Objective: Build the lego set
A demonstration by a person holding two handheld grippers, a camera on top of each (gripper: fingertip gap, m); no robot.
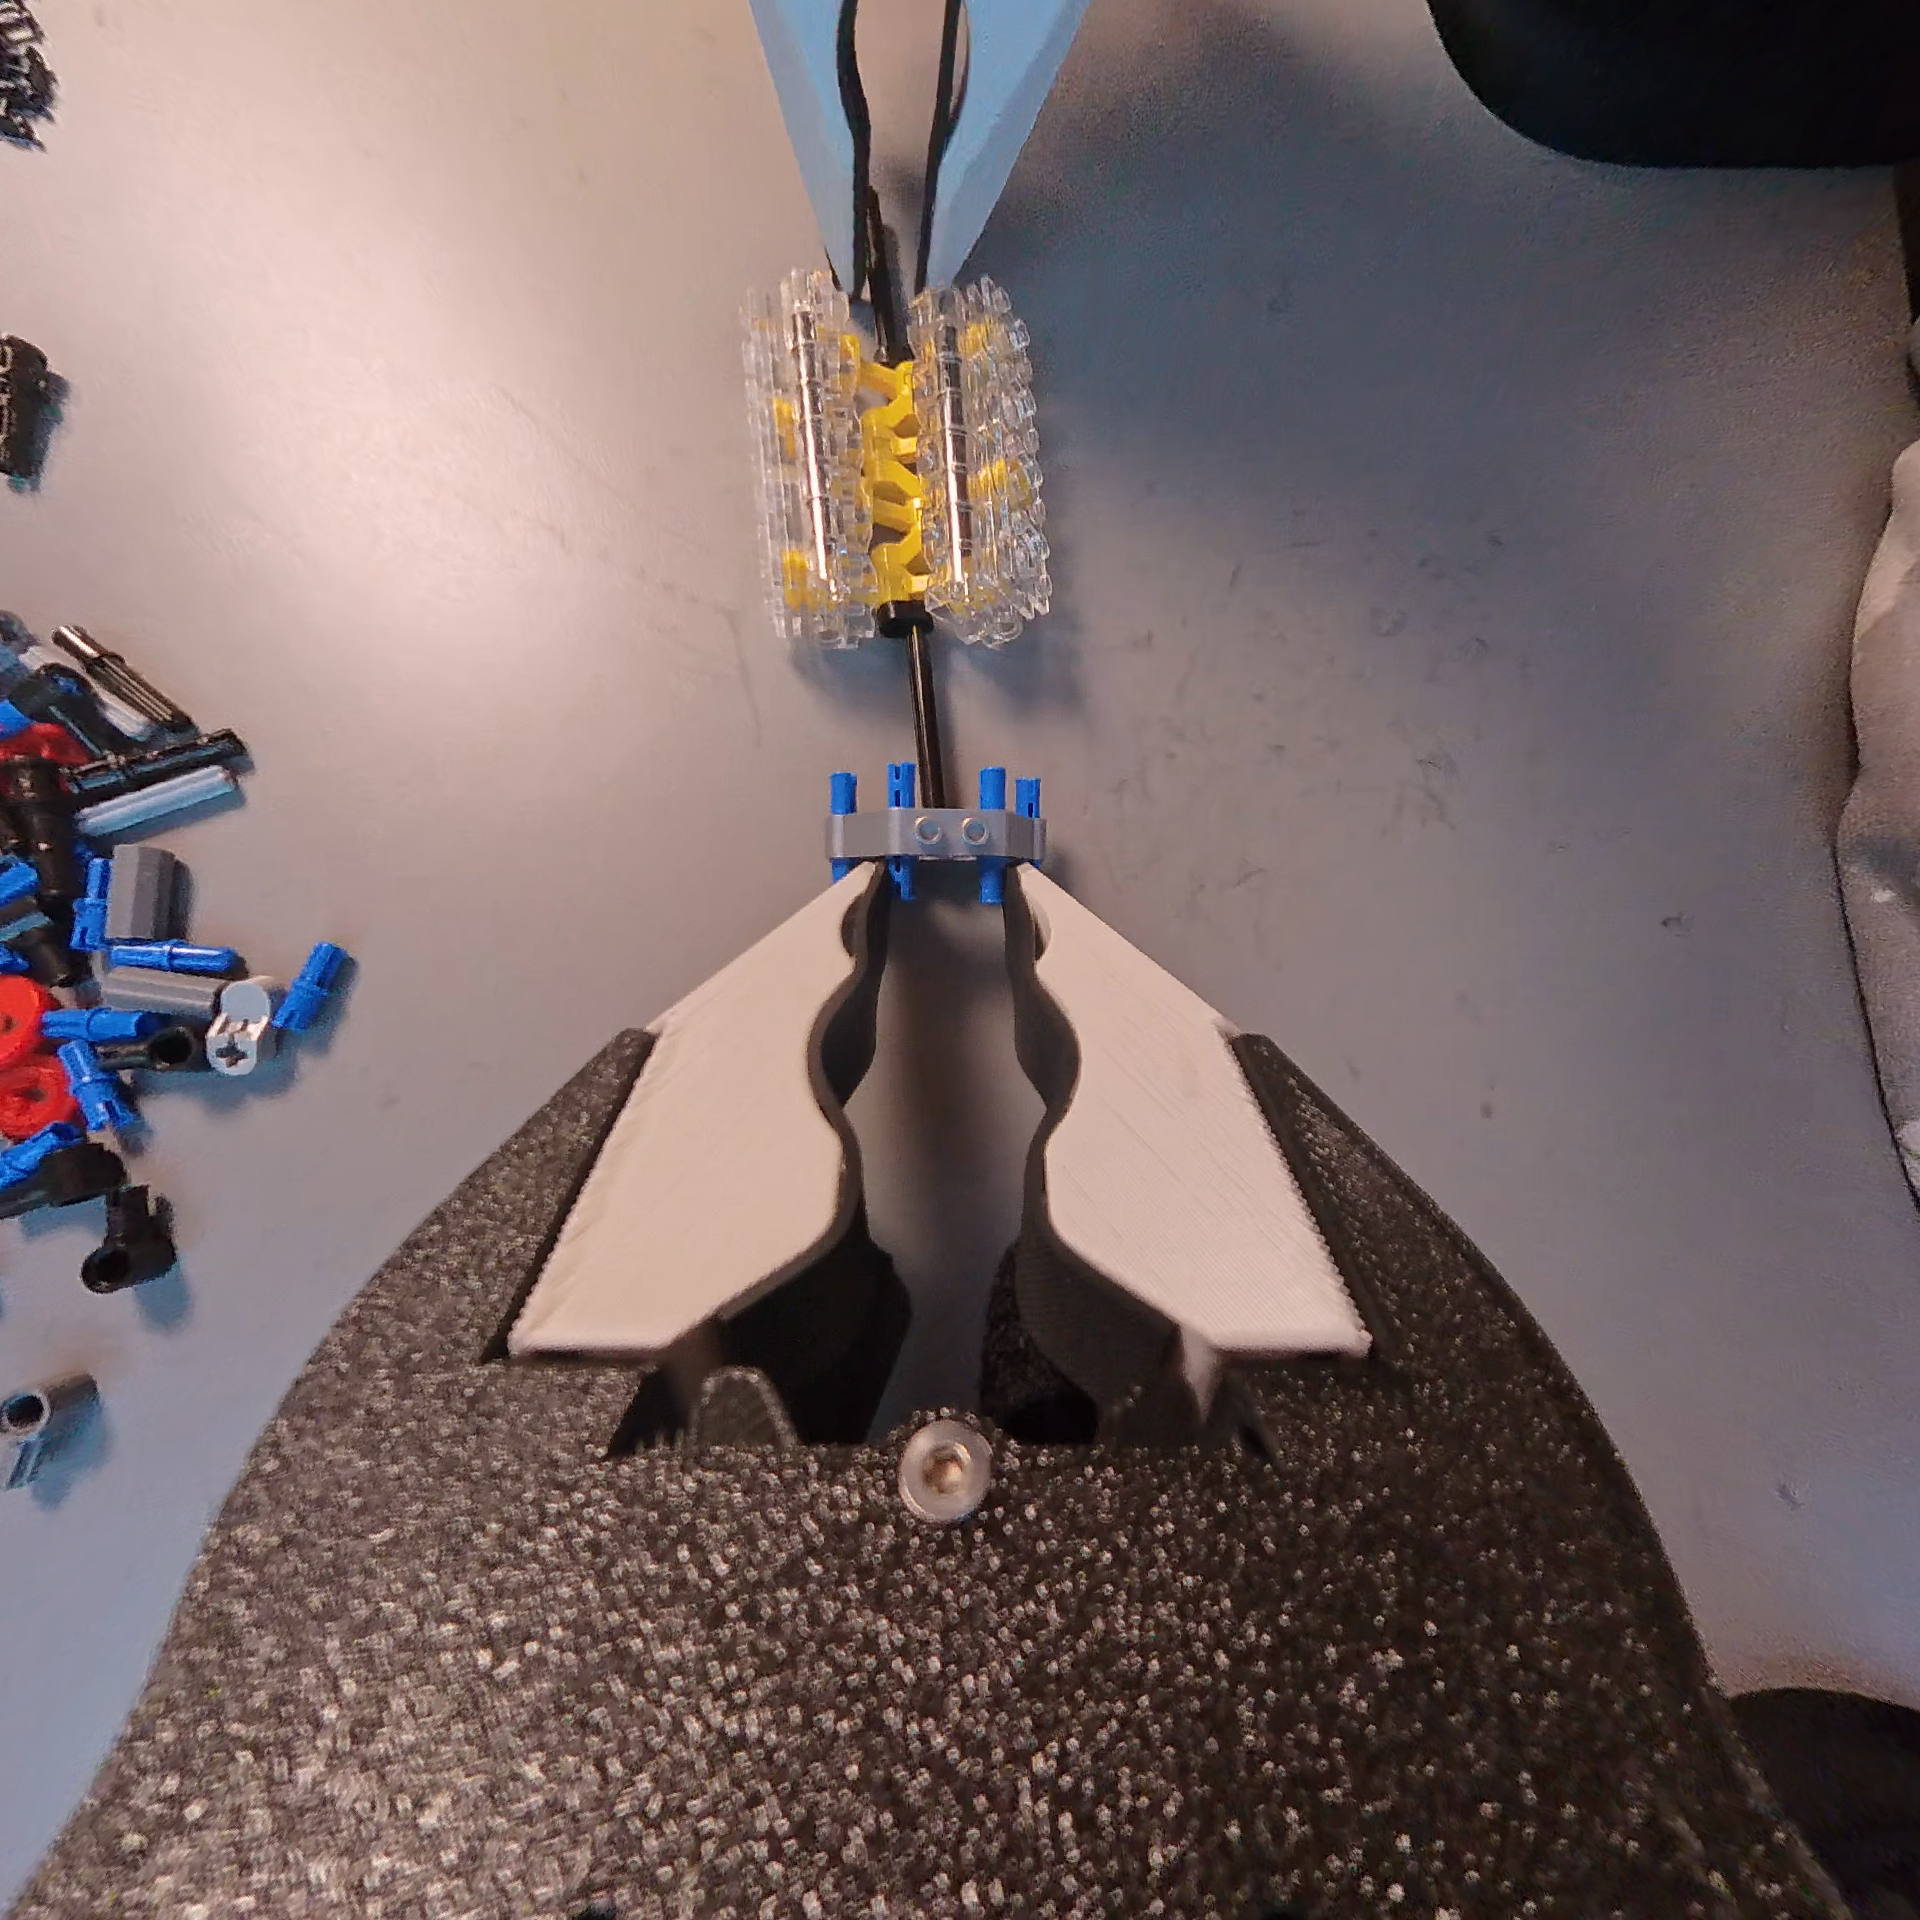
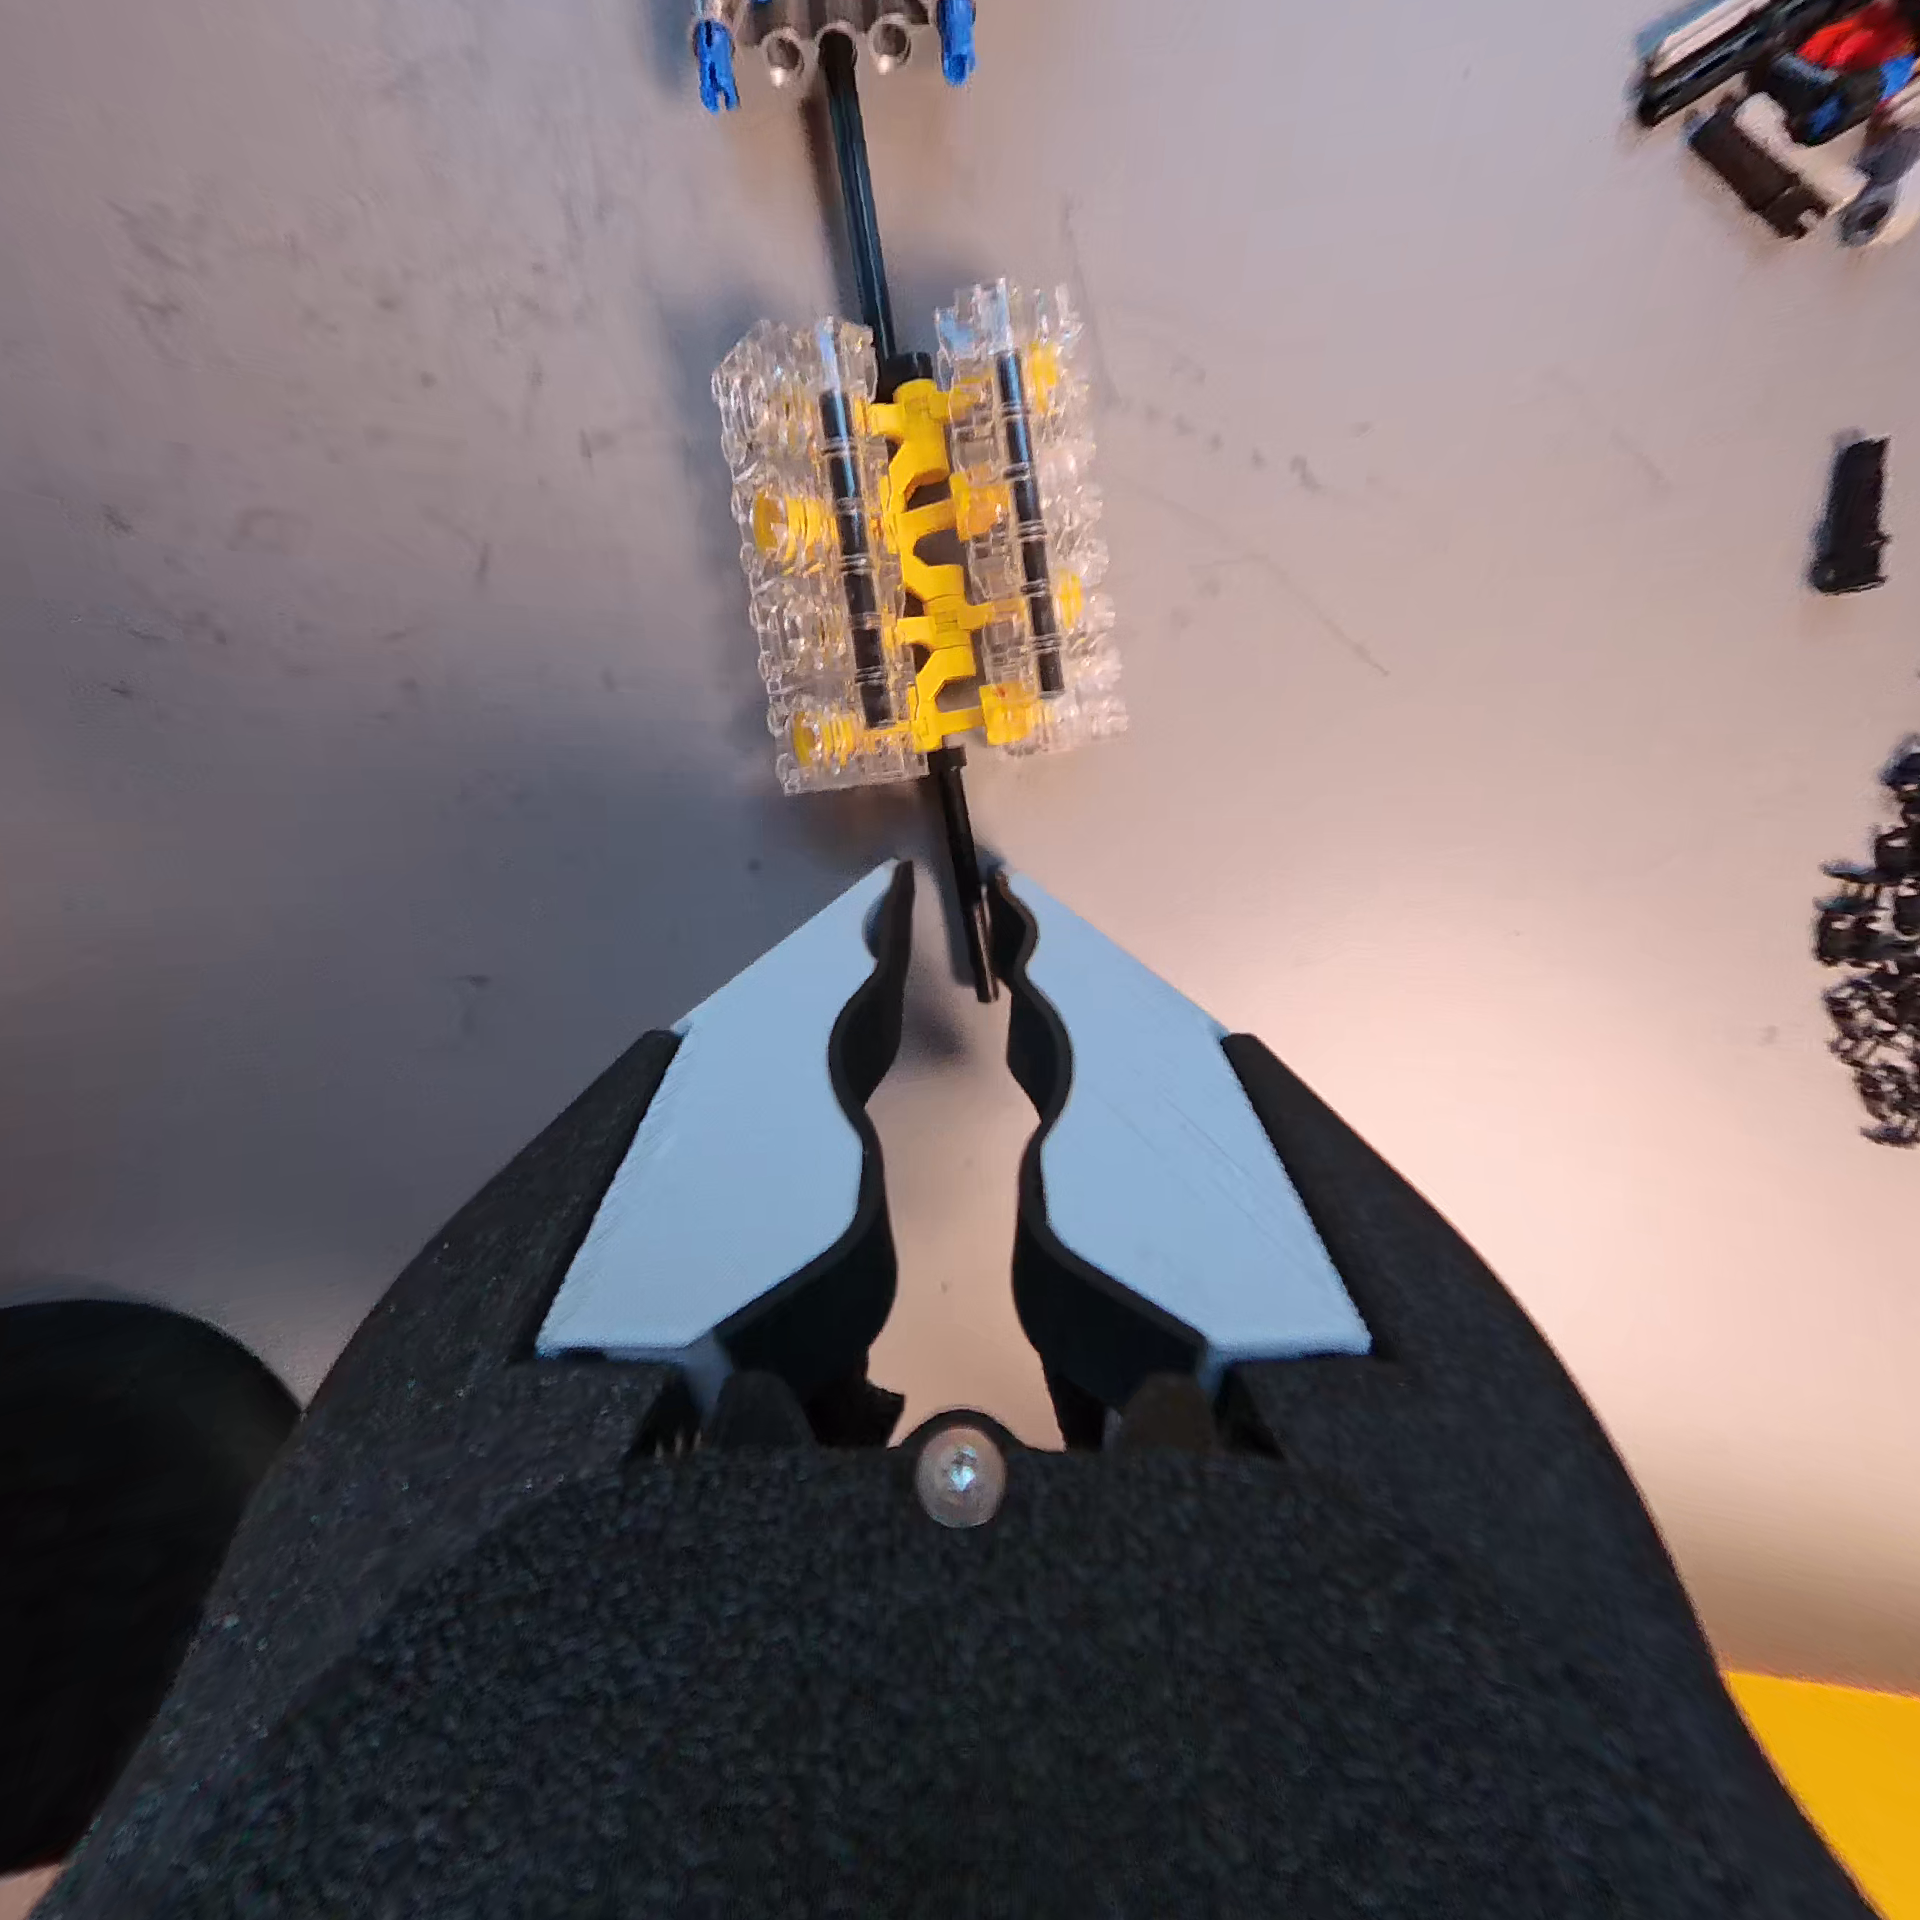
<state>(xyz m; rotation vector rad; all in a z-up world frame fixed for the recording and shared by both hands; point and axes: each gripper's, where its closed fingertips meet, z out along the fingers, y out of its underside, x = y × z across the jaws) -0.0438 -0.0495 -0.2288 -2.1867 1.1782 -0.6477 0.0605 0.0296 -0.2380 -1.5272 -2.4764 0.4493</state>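
A clear block assembly with yellow parts inside (image 1: 894,478) sits on a long black axle (image 1: 923,717) above the grey table. My left gripper (image 1: 940,883), with grey fingers, is shut on a grey beam with blue pins (image 1: 935,831) at the near end of the axle. In the right wrist view, my right gripper (image 2: 948,878), with light blue fingers, is shut on the other end of the black axle (image 2: 966,914), just short of the clear block (image 2: 914,540). The grey beam (image 2: 831,42) shows at the top edge. The right gripper's fingers (image 1: 977,156) also show at the top of the left wrist view.
A pile of loose blue, red, grey and black pieces (image 1: 104,987) lies to the left. A crumpled cloth (image 1: 1881,831) is at the right edge. In the right wrist view, more pieces (image 2: 1787,104), a black part (image 2: 1849,520), a black chain heap (image 2: 1870,987) and a yellow sheet (image 2: 1829,1787) lie to the right. The gap from one gripper's tips to the other's is roughly 15 centimetres.
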